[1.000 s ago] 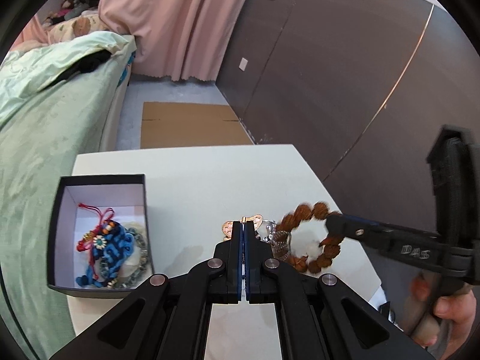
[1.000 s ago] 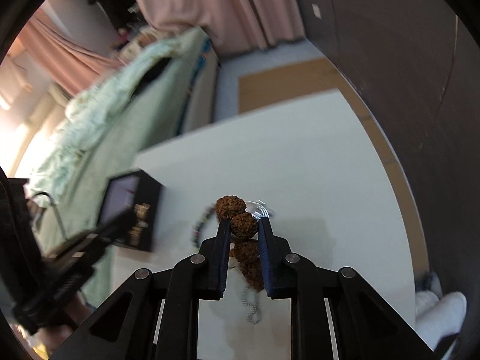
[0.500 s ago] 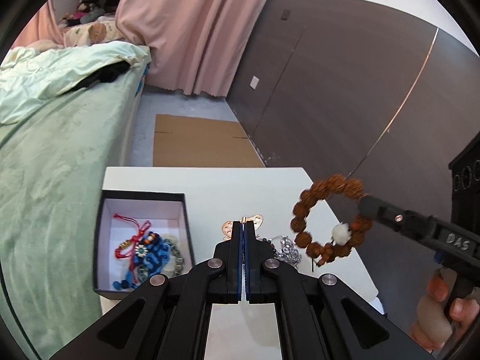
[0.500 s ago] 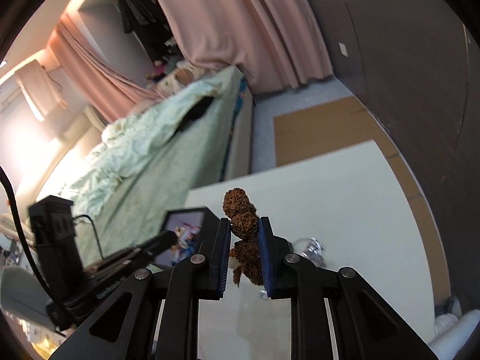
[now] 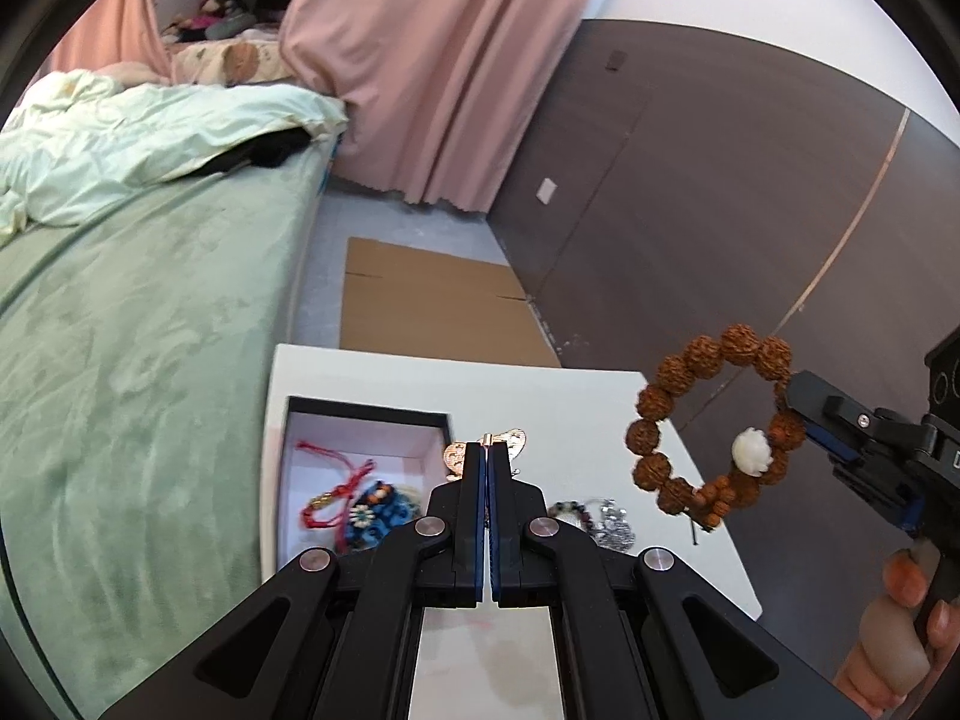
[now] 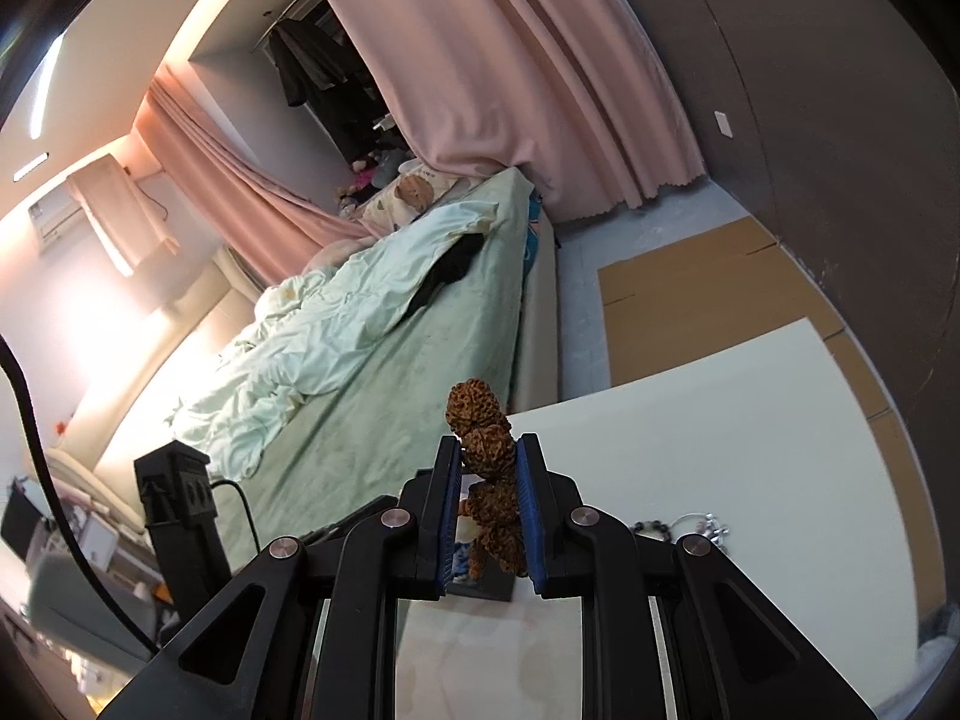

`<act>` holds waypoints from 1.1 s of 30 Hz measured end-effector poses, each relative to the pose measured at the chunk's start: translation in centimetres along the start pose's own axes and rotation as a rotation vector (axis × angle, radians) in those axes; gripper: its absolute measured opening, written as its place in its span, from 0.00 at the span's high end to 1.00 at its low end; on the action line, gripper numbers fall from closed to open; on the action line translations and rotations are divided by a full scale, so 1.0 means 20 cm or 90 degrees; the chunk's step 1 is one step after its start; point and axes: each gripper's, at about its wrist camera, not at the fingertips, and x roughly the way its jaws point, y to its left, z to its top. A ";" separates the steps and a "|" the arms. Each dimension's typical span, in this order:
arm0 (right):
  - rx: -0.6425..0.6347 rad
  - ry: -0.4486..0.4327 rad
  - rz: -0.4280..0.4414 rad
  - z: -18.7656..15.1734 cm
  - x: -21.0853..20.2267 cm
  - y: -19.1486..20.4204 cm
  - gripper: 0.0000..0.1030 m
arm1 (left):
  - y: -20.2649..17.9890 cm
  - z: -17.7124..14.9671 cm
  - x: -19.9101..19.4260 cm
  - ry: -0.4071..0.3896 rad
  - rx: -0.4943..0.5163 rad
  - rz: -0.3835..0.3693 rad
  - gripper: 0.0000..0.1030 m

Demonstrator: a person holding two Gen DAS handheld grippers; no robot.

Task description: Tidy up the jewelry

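Above the right edge of the white table (image 5: 588,396), clear of its surface: one brown bead bracelet (image 5: 678,372) of rough, wrinkled seed beads with a single white carved bead (image 5: 751,450) low on the loop and a short dark cord end hanging beneath. Held by the right gripper (image 6: 487,462), its blue-padded jaws pinching a bead on the loop's right side — the rest of the ring hangs free to the left of the jaws in the left wrist view. In the right wrist view the beads stack upright between the pads, one standing above the fingertips.

Left gripper (image 5: 486,450): jaws pressed together, nothing between them, low over the table's middle.

On the table, left side: open black box (image 5: 366,411) with white lining, containing a red cord bracelet (image 5: 336,489) and a blue woven piece with small flowers (image 5: 378,519), part hidden behind the left gripper.

Just beyond the left fingertips: a rose-gold heart-shaped piece (image 5: 513,439), lying on the table beside the box's right wall; whether it touches the box cannot be told.

Right of the left gripper: a silver, dark-beaded tangle (image 5: 606,519) on the tabletop, well below the hanging bracelet.

Surroundings — green-covered bed (image 5: 132,324) to the left of the table, pink curtain (image 5: 432,60), flattened cardboard (image 5: 432,306) on the floor, dark panelled wall (image 5: 690,228).
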 end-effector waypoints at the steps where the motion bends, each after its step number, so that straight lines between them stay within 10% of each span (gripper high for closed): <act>1: 0.003 0.001 0.003 0.00 0.01 0.00 0.81 | 0.02 0.00 0.01 0.003 -0.006 0.001 1.00; 10: 0.023 0.018 0.042 -0.03 0.15 0.07 0.81 | 0.17 0.02 0.06 0.059 -0.070 0.031 0.87; 15: 0.023 0.048 0.062 -0.06 0.27 0.12 0.81 | 0.23 0.05 -0.03 0.009 -0.095 0.045 0.29; 29: 0.042 0.119 0.100 -0.17 0.56 0.21 0.80 | 0.44 0.10 -0.11 -0.018 -0.173 0.071 0.28; 33: 0.129 0.161 0.053 -0.20 0.64 0.03 0.51 | 0.44 0.09 -0.11 -0.016 -0.171 0.068 0.28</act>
